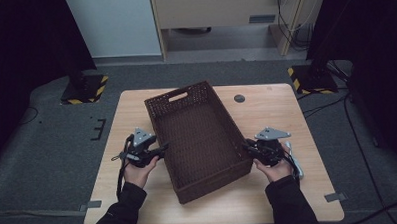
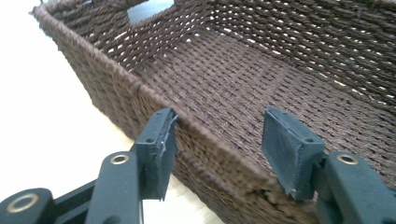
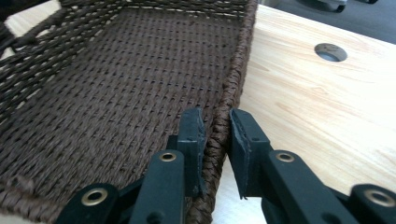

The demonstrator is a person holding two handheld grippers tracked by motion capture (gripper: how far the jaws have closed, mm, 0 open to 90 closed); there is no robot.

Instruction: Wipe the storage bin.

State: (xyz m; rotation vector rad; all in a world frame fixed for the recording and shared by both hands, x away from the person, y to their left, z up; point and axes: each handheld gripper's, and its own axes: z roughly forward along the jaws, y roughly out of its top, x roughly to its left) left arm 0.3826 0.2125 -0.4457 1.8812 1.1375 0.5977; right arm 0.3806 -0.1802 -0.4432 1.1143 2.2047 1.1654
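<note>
A pale wooden table (image 1: 276, 109) carries a brown woven basket (image 1: 197, 137) at its centre. At nine o'clock the left gripper (image 2: 219, 140) straddles the basket's wall, jaws spread wide. At three o'clock the right gripper (image 3: 217, 140) pinches the opposite rim.

Hand-held gripper (image 2: 219, 149) straddles the basket (image 2: 243, 79) wall, jaws apart.
</note>
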